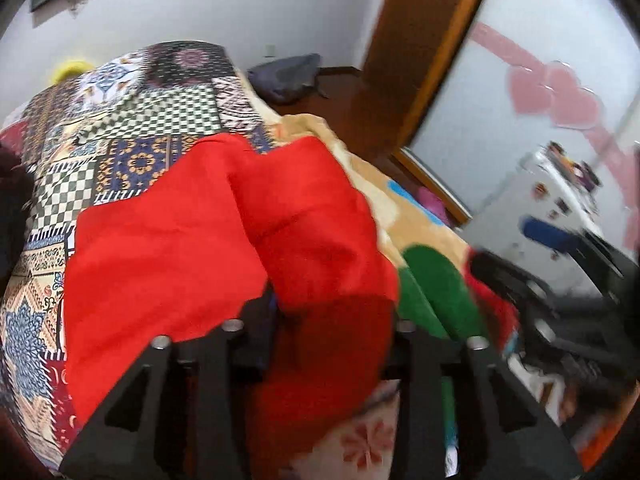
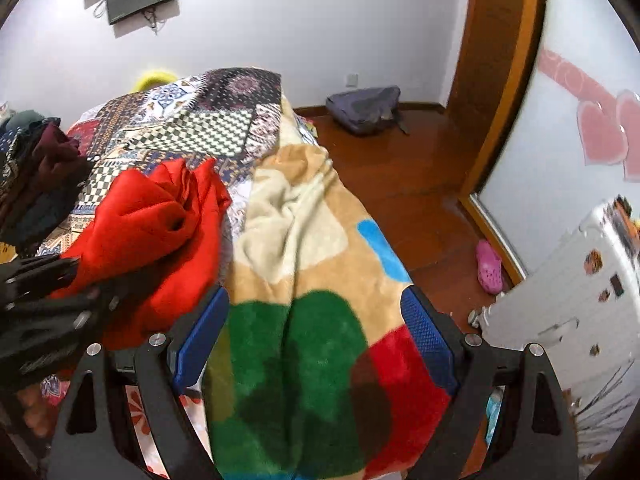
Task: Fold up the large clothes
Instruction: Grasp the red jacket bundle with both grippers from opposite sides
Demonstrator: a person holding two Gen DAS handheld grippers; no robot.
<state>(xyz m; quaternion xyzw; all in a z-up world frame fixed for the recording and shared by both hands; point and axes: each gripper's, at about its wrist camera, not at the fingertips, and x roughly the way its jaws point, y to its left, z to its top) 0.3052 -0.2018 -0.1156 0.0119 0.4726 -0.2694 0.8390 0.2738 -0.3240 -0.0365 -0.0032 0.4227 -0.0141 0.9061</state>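
Where red garment bunches, left gripper jaws vanish

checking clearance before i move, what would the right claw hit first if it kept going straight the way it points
Most likely the fleece blanket on the bed: its green patch already fills the gap in the open right claw. Nothing seems to lie in between, though depth is hard to judge here.

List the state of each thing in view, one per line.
Red garment: crumpled on the bed.
Patchwork bedspread: spread flat.
Fleece blanket: rumpled, draped over the bed edge.
Left hand-held gripper: red cloth between its fingers.
Right hand-held gripper: open, empty.
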